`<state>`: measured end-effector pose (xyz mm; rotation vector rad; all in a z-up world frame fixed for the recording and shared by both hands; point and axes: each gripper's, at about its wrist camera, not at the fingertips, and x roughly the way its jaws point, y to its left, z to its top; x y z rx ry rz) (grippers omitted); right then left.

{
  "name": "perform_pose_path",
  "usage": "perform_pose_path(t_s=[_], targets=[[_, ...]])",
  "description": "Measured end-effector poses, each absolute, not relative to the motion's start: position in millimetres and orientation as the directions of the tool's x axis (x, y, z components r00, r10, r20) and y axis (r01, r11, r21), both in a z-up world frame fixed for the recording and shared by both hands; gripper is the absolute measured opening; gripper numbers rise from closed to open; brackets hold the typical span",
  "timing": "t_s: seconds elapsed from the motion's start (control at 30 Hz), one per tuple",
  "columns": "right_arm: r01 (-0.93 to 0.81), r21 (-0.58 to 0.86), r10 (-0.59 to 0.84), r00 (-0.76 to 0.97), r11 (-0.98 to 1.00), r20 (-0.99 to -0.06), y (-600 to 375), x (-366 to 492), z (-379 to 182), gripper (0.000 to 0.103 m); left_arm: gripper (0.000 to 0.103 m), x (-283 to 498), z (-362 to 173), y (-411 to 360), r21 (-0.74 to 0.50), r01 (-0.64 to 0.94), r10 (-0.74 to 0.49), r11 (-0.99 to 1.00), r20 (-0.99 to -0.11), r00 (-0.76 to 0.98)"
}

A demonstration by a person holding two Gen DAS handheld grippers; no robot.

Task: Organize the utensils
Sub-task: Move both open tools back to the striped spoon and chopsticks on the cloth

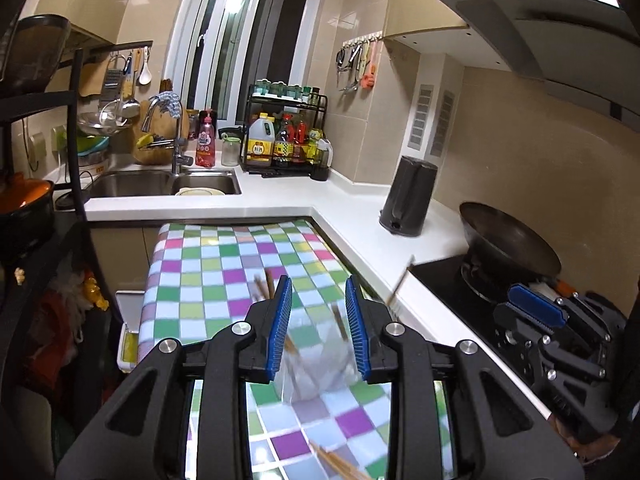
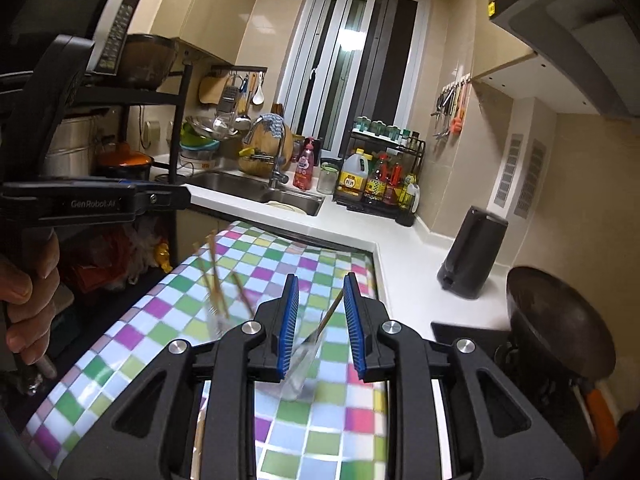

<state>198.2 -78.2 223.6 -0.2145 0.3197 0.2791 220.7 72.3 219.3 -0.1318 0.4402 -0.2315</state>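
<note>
Left gripper (image 1: 318, 328) is hanging wide open over a clear glass (image 1: 316, 360) with chopsticks (image 1: 264, 286), blurry, gripping nothing. Right gripper (image 2: 322, 322) is also spread open around a second glass (image 2: 306, 360) holding one chopstick (image 2: 330, 314), contact unclear. Both glasses are standing on the checkered bench (image 2: 280, 264). More chopsticks (image 1: 336, 462) are lying near the camera.

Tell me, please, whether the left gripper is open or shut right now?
Open. In the left wrist view the left gripper has its blue pads well apart, with a blurred clear glass between them, not clamped.
</note>
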Motion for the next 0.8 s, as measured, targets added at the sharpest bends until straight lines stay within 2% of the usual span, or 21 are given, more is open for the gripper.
perform_pose_path(t_s=[0.07, 0.13, 0.17, 0.43, 0.6, 0.8], targets=[[-0.323, -0.113, 0.263, 0.893, 0.94, -0.364, -84, 178, 202, 0.021, 0.026, 199, 200, 73, -0.177, 0.206, -0.263, 0.962, -0.419, 0.869], [-0.347, -0.072, 0.292, 0.869, 0.935, -0.4, -88, 163, 178, 0.007, 0.025, 178, 174, 70, -0.171, 0.21, -0.266, 0.963, -0.445, 0.855], [-0.354, -0.053, 0.301, 0.856, 0.934, -0.42, -90, 156, 163, 0.006, 0.024, 169, 162, 70, -0.174, 0.215, -0.272, 0.961, -0.462, 0.844], [-0.35, 0.095, 0.331, 0.714, 0.932, -0.617, -97, 124, 41, 0.006, 0.023, 102, 50, 56, -0.176, 0.207, -0.272, 0.962, -0.621, 0.736], [-0.352, 0.141, 0.356, 0.677, 0.925, -0.644, -96, 109, 16, 0.007, 0.023, 64, 22, 43, -0.143, 0.226, -0.264, 0.964, -0.637, 0.724], [-0.335, 0.165, 0.358, 0.668, 0.927, -0.652, -105, 92, 3, 0.007, 0.025, 37, 8, 40, -0.109, 0.245, -0.259, 0.963, -0.614, 0.746]])
